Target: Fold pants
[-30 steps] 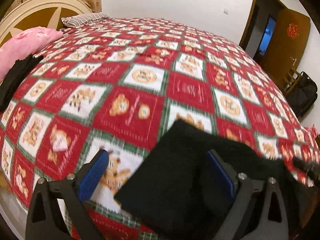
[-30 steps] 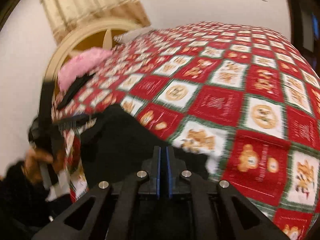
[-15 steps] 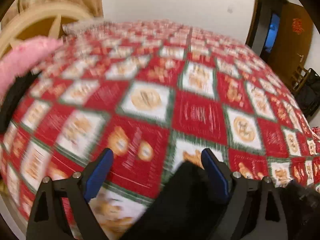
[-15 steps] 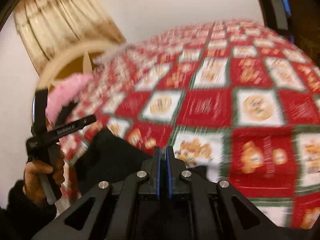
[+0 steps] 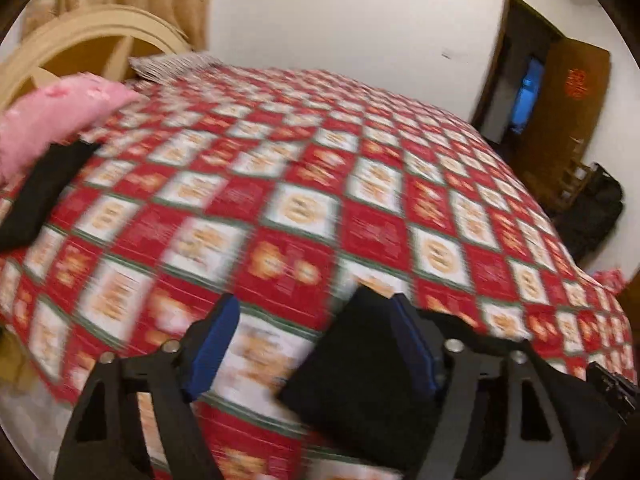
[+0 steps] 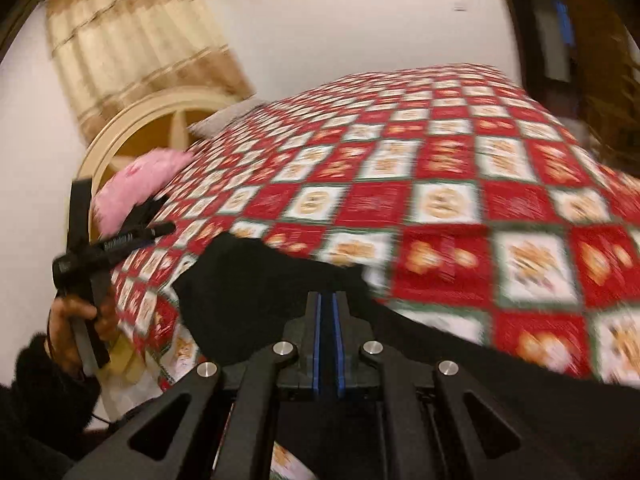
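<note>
Black pants (image 5: 360, 380) lie in a fold at the near edge of the bed, on a red and white patterned bedspread (image 5: 304, 208). My left gripper (image 5: 316, 340) hovers over their left corner. Its jaws are closing; the cloth rests against the right blue pad (image 5: 412, 344), and bare bedspread shows between it and the left pad. In the right wrist view the pants (image 6: 260, 288) spread under and past my right gripper (image 6: 329, 312), which is shut with dark cloth in the thin gap between its pads. A hand (image 6: 76, 320) holds the left tool at that view's left edge.
A pink pillow (image 5: 52, 120) and another dark folded garment (image 5: 40, 192) lie at the bed's left side, below a cream headboard (image 5: 80, 40). A striped pillow (image 5: 172, 64) sits at the head. An open doorway (image 5: 528, 92) and a black bag (image 5: 592, 216) are to the right.
The left jaws have narrowed and the left tool has lifted and drawn back from the pants' corner. The right tool has swung sideways and rolled, its pads still together.
</note>
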Motion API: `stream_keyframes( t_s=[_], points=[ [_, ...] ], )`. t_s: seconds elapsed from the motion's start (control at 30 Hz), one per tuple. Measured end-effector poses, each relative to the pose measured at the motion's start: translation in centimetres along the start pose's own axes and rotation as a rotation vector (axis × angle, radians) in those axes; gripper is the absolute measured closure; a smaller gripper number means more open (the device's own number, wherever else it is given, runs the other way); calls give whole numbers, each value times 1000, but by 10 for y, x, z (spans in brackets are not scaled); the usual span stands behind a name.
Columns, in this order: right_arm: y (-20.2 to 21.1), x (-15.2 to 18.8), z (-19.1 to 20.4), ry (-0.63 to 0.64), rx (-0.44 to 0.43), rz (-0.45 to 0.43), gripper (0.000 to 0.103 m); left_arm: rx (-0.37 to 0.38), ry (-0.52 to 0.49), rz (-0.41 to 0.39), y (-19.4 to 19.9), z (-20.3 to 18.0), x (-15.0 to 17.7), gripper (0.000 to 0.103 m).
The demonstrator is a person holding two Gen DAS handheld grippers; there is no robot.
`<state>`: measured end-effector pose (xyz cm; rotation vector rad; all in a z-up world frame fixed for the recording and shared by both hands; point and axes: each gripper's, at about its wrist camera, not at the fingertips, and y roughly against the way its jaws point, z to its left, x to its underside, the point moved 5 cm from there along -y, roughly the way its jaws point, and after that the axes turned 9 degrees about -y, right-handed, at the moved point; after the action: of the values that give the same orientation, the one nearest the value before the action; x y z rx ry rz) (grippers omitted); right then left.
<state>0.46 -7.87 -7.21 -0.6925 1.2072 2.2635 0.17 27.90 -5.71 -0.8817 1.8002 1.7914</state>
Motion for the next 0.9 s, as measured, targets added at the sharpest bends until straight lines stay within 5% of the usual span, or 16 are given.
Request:
stream_keyframes(
  t_s=[0.2,0.33,0.4,0.43,0.53,0.9],
  points=[
    [133,-3,-116,-303,261,-309,96,226,-148,3,-13,-110,-1,26],
    [250,27,-212,-529,527,-515,39,371,-242,28,-14,-185,0,26],
    [297,52,-252,-619,657,-583,39,418,-291,37,-10,-213,4,26],
    [321,70,-276,-675,754,-594,39,454,-327,38,-5,-234,9,26],
    [347,106,-319,-794,858,-557,39,518,-412,58,4,-278,24,25],
    [296,125,-333,-755,892,-405,39,539,-497,117,12,-311,53,25]
  ],
)
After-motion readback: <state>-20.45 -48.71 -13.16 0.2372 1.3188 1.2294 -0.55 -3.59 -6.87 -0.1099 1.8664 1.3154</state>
